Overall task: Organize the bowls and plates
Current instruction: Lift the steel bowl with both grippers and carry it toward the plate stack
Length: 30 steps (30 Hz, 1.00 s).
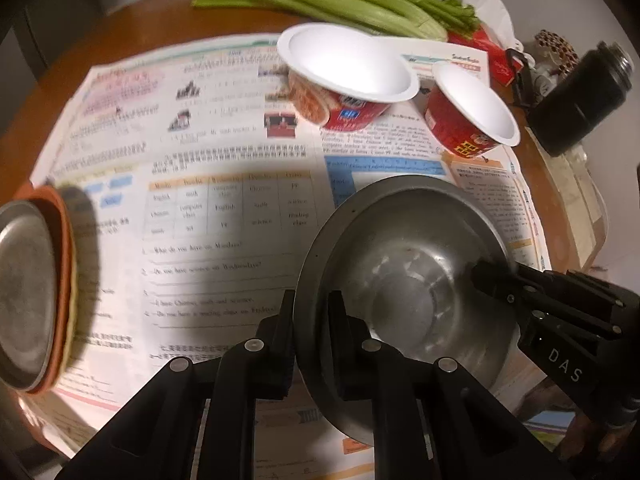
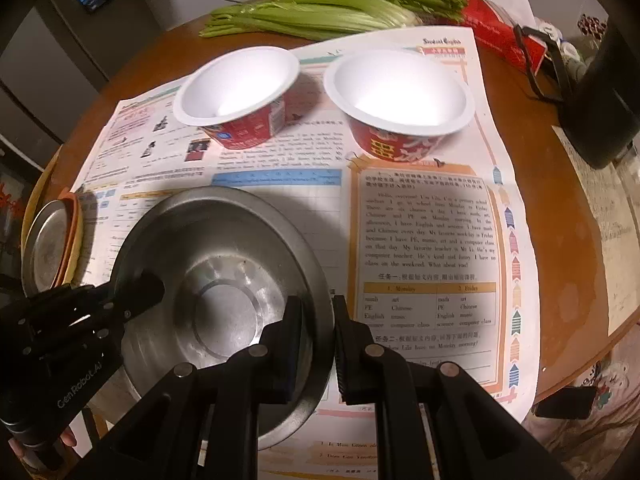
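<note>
We straddle the steel bowl point(image 1: 404, 280) rim on opposite sides: left gripper point(image 1: 310, 344) narrow, right gripper point(image 2: 318, 354) clamped on it. Only the left view shows the bottle's point(image 1: 576, 108) cap.

A metal bowl point(image 2: 224, 304) sits on a spread newspaper point(image 2: 424, 240) covering a round table point(image 2: 560, 208). Behind it two paper bowls point(image 2: 236, 88) point(image 2: 396, 92) stand side by side on the same sheet, with celery stalks point(image 2: 328, 8) lying beyond them at the far edge. Left of the metal bowl, stacked plates point(image 1: 36, 292) rest at the newspaper's border.
</note>
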### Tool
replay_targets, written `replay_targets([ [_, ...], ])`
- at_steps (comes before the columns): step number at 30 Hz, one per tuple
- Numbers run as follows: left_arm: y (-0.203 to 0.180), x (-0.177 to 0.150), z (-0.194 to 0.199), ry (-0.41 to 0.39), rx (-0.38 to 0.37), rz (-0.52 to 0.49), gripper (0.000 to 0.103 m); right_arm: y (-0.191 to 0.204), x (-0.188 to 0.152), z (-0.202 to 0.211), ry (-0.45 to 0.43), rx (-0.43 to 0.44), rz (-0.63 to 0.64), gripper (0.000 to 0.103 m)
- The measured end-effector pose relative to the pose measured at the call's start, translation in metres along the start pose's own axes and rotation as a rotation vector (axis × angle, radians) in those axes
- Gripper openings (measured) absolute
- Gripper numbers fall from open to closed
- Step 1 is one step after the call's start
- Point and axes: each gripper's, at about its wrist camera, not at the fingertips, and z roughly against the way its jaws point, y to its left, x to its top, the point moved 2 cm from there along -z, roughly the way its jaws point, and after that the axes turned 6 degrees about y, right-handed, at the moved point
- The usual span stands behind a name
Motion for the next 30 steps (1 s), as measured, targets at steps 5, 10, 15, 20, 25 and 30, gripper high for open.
replay_targets([
  [5,0.002,0.0,-0.007,0.019,0.042,-0.012,0.066,-0.001,0.002,-0.001,0.001,0.012,-0.01,0.015],
  [10,0.005,0.003,-0.004,-0.008,0.052,0.006,0.067,-0.003,0.002,-0.005,0.016,0.011,-0.016,0.015],
  [15,0.012,0.006,0.005,-0.025,0.055,0.021,0.067,-0.004,0.002,-0.003,0.015,-0.031,-0.012,0.035],
  [20,0.009,0.002,0.019,-0.049,0.026,-0.002,0.067,-0.006,0.003,0.004,-0.009,-0.035,-0.018,0.052],
  [25,0.008,0.004,0.031,-0.08,0.041,-0.007,0.067,-0.009,0.003,0.015,-0.035,-0.051,-0.028,0.053],
  [30,0.015,0.013,0.044,-0.111,0.062,0.02,0.068,-0.007,0.007,0.035,-0.08,-0.019,-0.018,0.053],
])
